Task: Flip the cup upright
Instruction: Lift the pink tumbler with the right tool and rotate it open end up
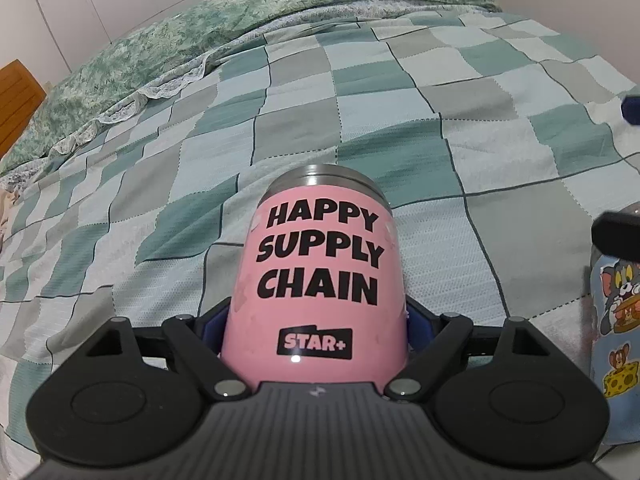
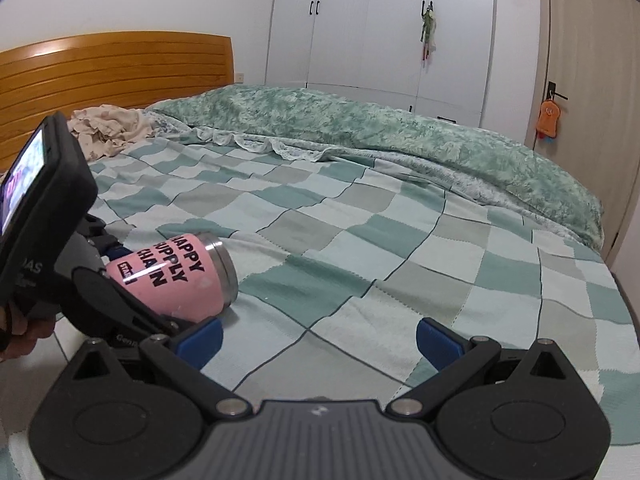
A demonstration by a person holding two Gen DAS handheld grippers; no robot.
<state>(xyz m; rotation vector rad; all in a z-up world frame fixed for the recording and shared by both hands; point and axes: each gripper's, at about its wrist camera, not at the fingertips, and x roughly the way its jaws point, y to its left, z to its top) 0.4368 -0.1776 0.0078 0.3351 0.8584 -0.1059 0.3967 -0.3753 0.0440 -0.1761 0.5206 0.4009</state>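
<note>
The left gripper [image 1: 316, 332] has its jaws clamped on the pink tumbler [image 1: 320, 276], which lies on its side on the checked bedspread [image 1: 460, 128], steel rim pointing toward 12 o'clock. Best to swing the rim upward slowly, keeping the clamp firm. The right gripper [image 2: 318, 334] waits with jaws apart.

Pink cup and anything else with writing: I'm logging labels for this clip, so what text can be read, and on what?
"HAPPY SUPPLY CHAIN": pink cup, held in the left tongs.
"STAR+": black badge low on that cup.
Blue cartoon bottle: pictures only, no legible words.
Left handset: lettering partly hidden, unreadable.
</note>
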